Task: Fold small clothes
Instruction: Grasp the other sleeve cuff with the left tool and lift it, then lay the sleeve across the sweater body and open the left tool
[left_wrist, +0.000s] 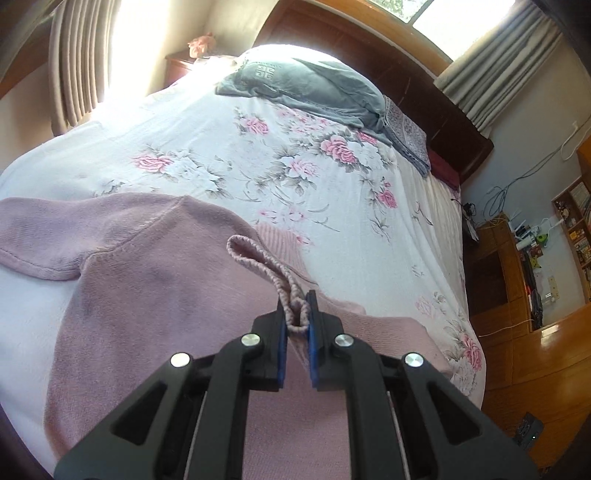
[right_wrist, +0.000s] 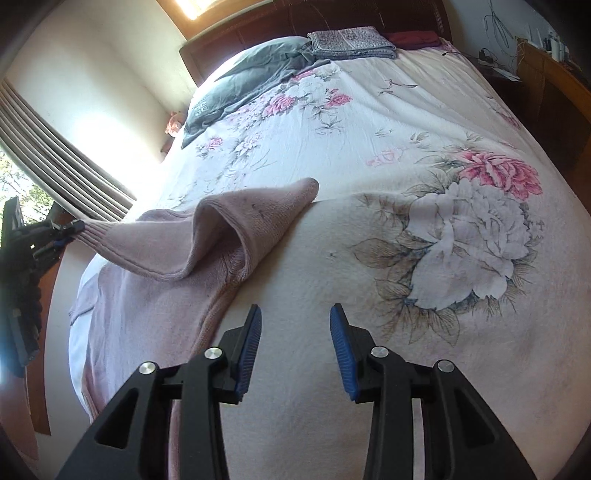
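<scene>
- Left wrist view: the left tool (left_wrist: 297, 314) is seen clamped on the ribbed cuff (left_wrist: 291, 291) of a pink sweater (left_wrist: 155, 295), a fold of knit pinched between its blue pads (left_wrist: 282, 332).
- The sweater is spread on a bed under a flowered bedspread (left_wrist: 229, 147); one sleeve (left_wrist: 66, 232) is laid out flat to the left, while the gripped sleeve is lifted off the body of the garment.
- Right wrist view: the right tool (right_wrist: 295, 325) is held with its jaws apart and nothing between them, hovering over bare bedspread (right_wrist: 369, 129) just beside the sweater's side edge (right_wrist: 218, 302).
- The lifted sleeve (right_wrist: 221, 229) is shown stretched in a slack arch from the shoulder toward the left tool (right_wrist: 74, 227) at the far left of the frame.
- For a clean fold, the cuff would best be carried straight across the chest and lowered flat, so that the sleeve is kept smooth and untwisted.
- The empty right tool could be pressed onto the near side edge or shoulder, so that the body is not dragged along.
- A grey pillow (left_wrist: 306, 88) and a folded grey blanket (left_wrist: 406, 133) lie well apart at the head of the bed.
</scene>
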